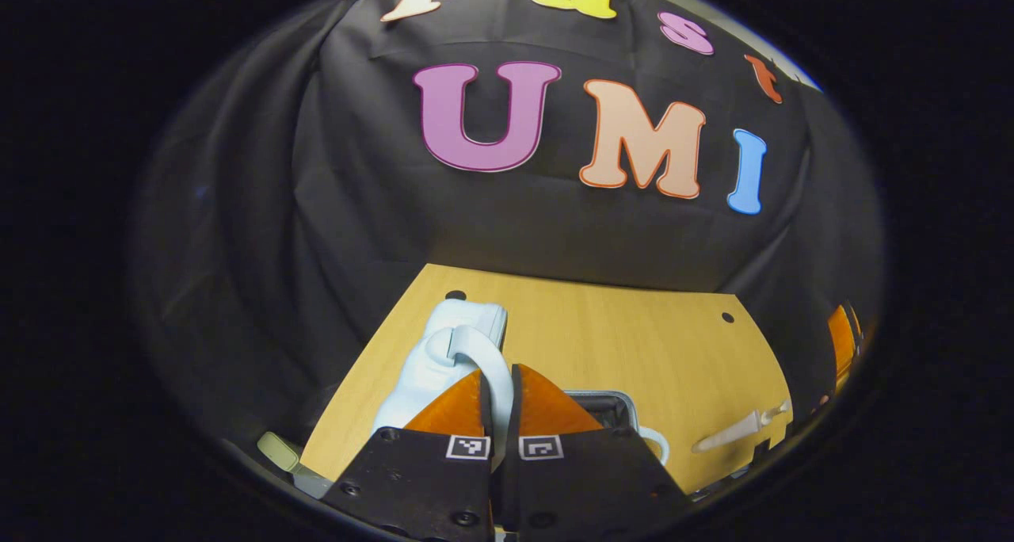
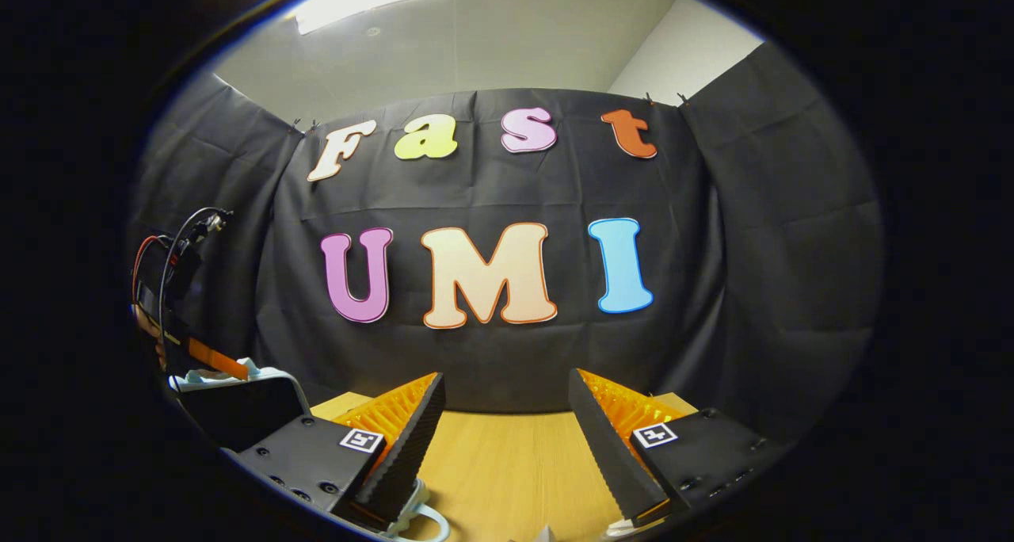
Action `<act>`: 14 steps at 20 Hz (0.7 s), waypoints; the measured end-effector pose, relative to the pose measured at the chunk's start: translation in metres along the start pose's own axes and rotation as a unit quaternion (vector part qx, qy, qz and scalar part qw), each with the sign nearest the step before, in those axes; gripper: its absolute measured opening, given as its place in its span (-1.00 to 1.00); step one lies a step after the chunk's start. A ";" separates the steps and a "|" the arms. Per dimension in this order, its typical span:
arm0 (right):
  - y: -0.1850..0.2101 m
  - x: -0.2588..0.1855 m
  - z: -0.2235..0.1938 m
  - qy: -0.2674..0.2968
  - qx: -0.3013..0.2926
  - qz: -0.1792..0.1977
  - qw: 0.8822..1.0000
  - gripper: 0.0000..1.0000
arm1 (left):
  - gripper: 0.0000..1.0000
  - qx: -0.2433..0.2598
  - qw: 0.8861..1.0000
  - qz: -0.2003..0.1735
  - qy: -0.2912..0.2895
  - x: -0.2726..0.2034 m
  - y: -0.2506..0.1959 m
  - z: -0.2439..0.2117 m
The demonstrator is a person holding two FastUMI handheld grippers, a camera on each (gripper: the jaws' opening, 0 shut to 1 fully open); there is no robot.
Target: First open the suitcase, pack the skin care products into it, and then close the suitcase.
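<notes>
In the left gripper view a pale blue suitcase (image 1: 444, 340) stands on the wooden table (image 1: 634, 336), right in front of the camera. Its curved white handle (image 1: 475, 344) runs down between my fingers, and my left gripper (image 1: 499, 372) is shut on it. Behind the fingers shows a grey-rimmed dark opening (image 1: 606, 406). A white tube (image 1: 737, 431) lies on the table to the right. In the right gripper view my right gripper (image 2: 505, 375) is open above the table (image 2: 507, 455) with nothing between its fingers. The left gripper (image 2: 186, 344) and a pale blue edge of the suitcase (image 2: 214, 378) show at far left.
The black cloth wall closes off the back of the table. A pale green object (image 1: 277, 447) lies off the table's left corner. A white loop (image 2: 424, 518) shows under my right gripper's left finger. Bare wood stretches toward the back.
</notes>
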State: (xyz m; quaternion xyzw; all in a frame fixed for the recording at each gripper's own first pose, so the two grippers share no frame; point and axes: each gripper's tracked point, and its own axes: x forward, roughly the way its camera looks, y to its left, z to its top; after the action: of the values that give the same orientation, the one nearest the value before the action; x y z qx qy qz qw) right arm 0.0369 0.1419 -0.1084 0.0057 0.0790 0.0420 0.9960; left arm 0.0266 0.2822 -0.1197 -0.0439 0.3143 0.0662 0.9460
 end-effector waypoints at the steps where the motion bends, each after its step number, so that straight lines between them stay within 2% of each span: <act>1: 0.006 0.000 -0.001 -0.001 0.000 -0.001 1.000 0.95 | -1.00 -0.004 1.000 -0.002 -0.006 0.003 0.009 0.002; 9: 0.056 0.002 -0.002 -0.003 -0.008 -0.008 1.000 0.95 | -1.00 -0.002 1.000 0.026 0.016 0.017 0.092 -0.010; 14: 0.081 0.001 0.001 -0.007 -0.002 -0.001 1.000 0.95 | -1.00 -0.028 0.999 0.019 0.031 0.030 0.132 -0.024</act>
State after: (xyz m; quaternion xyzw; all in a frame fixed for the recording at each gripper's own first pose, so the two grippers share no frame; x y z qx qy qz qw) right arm 0.0315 0.2230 -0.1065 0.0041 0.0715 0.0414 0.9966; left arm 0.0157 0.4120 -0.1626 -0.0662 0.3424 0.0914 0.9327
